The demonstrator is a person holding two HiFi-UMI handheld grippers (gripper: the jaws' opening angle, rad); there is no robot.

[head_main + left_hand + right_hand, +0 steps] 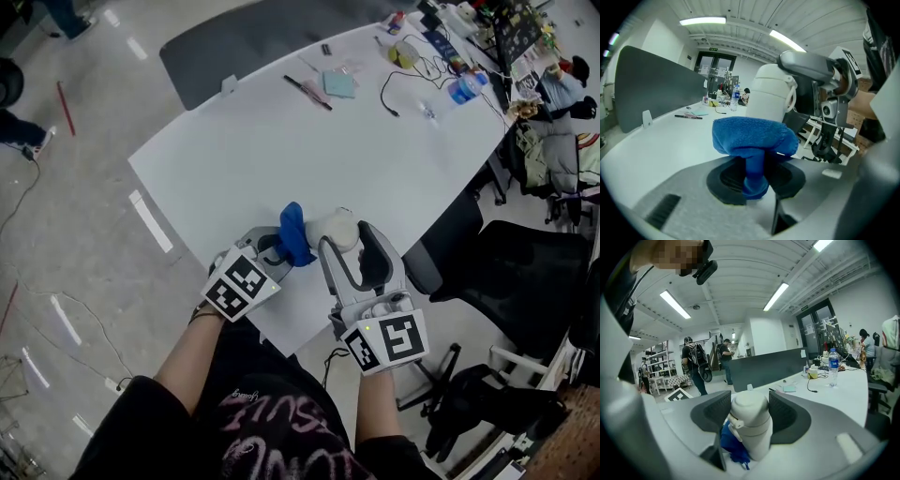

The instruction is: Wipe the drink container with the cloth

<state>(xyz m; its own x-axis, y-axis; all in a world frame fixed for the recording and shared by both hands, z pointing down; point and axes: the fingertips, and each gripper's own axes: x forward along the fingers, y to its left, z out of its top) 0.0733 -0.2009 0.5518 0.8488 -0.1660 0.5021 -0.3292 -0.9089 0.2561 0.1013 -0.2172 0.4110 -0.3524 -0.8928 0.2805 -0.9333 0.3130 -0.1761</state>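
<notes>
1. The white drink container [750,427] was at the table's [281,159] near edge, with my right gripper [748,409] clamped on its body. I judged this was to steady it.
2. My left gripper [754,178] pinched the blue cloth [752,135] — bunched seemingly against the container's side, ready for wiping.

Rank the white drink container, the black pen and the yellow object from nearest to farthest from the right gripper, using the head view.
1. White drink container: between the right gripper's jaws.
2. Black pen: mid-table, ahead.
3. Yellow object: table's far end, to the right.
</notes>
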